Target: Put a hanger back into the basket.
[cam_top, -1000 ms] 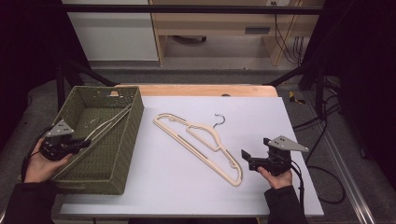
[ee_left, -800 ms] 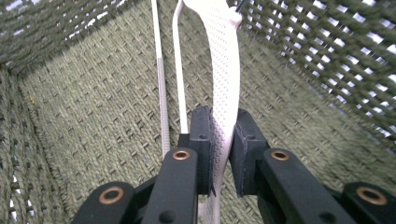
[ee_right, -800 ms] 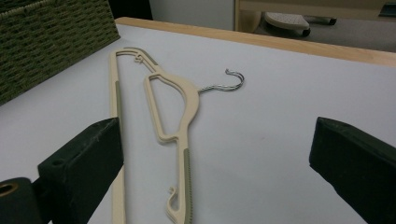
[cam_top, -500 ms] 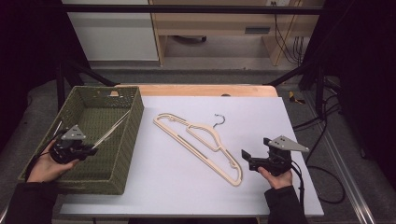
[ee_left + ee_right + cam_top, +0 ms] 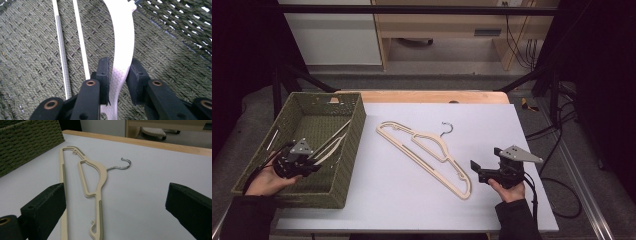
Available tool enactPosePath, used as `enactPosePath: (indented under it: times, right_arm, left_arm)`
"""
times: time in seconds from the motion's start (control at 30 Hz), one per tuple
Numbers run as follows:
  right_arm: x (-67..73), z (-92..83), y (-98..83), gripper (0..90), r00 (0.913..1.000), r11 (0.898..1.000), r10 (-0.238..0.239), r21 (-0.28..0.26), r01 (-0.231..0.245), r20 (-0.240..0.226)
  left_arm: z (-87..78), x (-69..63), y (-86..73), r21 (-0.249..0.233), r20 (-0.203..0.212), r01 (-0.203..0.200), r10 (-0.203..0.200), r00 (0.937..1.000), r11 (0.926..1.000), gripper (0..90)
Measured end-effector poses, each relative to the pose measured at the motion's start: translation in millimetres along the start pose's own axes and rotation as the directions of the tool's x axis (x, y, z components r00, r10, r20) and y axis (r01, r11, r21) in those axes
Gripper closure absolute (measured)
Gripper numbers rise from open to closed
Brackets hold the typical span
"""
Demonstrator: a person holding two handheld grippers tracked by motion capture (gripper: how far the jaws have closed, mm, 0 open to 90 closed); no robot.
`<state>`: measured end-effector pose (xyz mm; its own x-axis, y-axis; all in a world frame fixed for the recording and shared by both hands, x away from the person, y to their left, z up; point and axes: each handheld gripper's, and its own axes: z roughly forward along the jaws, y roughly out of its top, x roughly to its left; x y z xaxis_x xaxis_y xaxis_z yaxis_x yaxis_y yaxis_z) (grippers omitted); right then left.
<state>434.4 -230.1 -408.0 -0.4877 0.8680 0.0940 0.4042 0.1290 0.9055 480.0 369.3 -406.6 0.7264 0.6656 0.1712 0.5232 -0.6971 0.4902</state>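
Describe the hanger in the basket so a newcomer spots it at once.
Find the green woven basket at the table's left edge. Inside, a pale hanger leans up toward its right wall, between the left hand-held gripper's jaws. Its twin lies flat on the white tabletop instead.

Left tongs (image 5: 314,165) sit low inside the basket (image 5: 354,137), walled in on all sides; way out is upward. A hanger (image 5: 122,47) lies between the jaws; thin rods (image 5: 62,57) lie just beside on the basket floor. Right tongs (image 5: 477,172) stand wide on the surface (image 5: 492,125), second hanger (image 5: 427,150) directly ahead. Surface right of its hook (image 5: 446,128) is bare.
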Motion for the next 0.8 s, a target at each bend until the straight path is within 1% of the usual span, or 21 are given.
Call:
enactPosePath:
  times: [0.13,0.2,0.27,0.3,0.33,0.37,0.4,0.47,0.53,0.6,0.63,0.67,0.7,0.73,0.77,0.8]
  right_arm:
    - [0.0,-0.5,0.5,4.0,1.0,1.0,0.003,-0.006,-0.003,-0.004]
    - [0.1,-0.9,0.6,4.1,1.0,1.0,0.004,-0.007,-0.004,-0.006]
    - [0.1,-1.0,0.7,4.3,1.0,1.0,0.003,-0.006,-0.003,-0.008]
    - [-0.1,-0.4,0.8,4.3,1.0,1.0,0.0,-0.01,0.0,-0.008]
    - [-0.3,-0.4,0.7,4.4,0.9999,1.0,-0.001,-0.01,0.001,-0.01]
    - [-0.3,-0.2,0.7,4.6,0.9999,1.0,0.0,-0.009,0.0,-0.011]
    - [0.0,-0.2,0.8,4.6,0.9999,1.0,0.004,-0.008,-0.004,-0.01]
    - [-0.2,0.0,0.8,4.7,0.9999,1.0,0.005,-0.006,-0.005,-0.01]
    - [0.2,0.5,0.8,4.9,0.9999,1.0,0.011,-0.005,-0.011,-0.01]
    - [-0.1,0.9,0.6,5.0,0.9999,1.0,0.006,0.001,-0.006,-0.014]
    - [0.2,1.7,0.6,5.1,0.9999,1.0,0.006,-0.003,-0.006,-0.012]
    - [0.4,2.0,0.6,5.2,0.9999,1.0,0.007,-0.002,-0.007,-0.012]
    - [0.5,2.0,0.5,5.2,0.9999,1.0,0.01,0.002,-0.01,-0.011]
    - [0.5,2.1,0.4,5.2,0.9999,1.0,0.011,0.002,-0.011,-0.011]
    - [0.5,2.3,0.4,5.4,0.9998,1.0,0.013,0.004,-0.013,-0.013]
    - [0.6,2.6,0.6,5.4,0.9998,1.0,0.015,0.007,-0.015,-0.015]
  left_arm:
    - [-4.7,-0.4,1.1,-0.024,-0.016,0.004,-0.004,0.9999,0.9997,64.5]
    - [-9.2,0.1,1.6,-0.061,-0.019,0.013,-0.014,0.9997,0.998,61.6]
    - [-15.0,1.5,3.1,-0.086,-0.016,0.031,-0.032,0.9994,0.9958,57.0]
    - [-16.8,1.6,3.4,-0.104,-0.022,0.033,-0.036,0.9991,0.994,55.7]
    - [-20.8,2.0,4.4,-0.13,-0.025,0.044,-0.048,0.9985,0.9905,54.1]
    - [-23.3,2.2,5.0,-0.148,-0.024,0.054,-0.059,0.998,0.9875,50.8]
    - [-26.9,2.5,5.8,-0.174,-0.022,0.064,-0.069,0.9974,0.9827,49.3]
    - [-33.5,2.1,7.8,-0.232,-0.022,0.093,-0.101,0.9947,0.9683,45.1]
    - [-39.4,1.2,10.3,-0.284,-0.022,0.121,-0.132,0.991,0.9513,40.7]
    - [-44.2,-0.2,13.5,-0.321,-0.017,0.164,-0.179,0.9838,0.933,35.8]
    - [-46.3,-1.7,15.2,-0.341,-0.013,0.176,-0.191,0.9814,0.9233,33.9]
    - [-48.5,-3.2,16.8,-0.365,-0.014,0.18,-0.198,0.98,0.9134,32.1]
    - [-50.5,-5.5,18.9,-0.387,-0.009,0.196,-0.216,0.9763,0.9011,30.5]
    - [-52.3,-7.8,21.0,-0.409,0.004,0.208,-0.226,0.9742,0.8888,28.8]
    - [-53.8,-10.6,23.6,-0.431,0.019,0.221,-0.236,0.9715,0.8748,26.4]
    - [-55.3,-13.8,26.6,-0.449,0.027,0.23,-0.244,0.9695,0.8635,24.0]
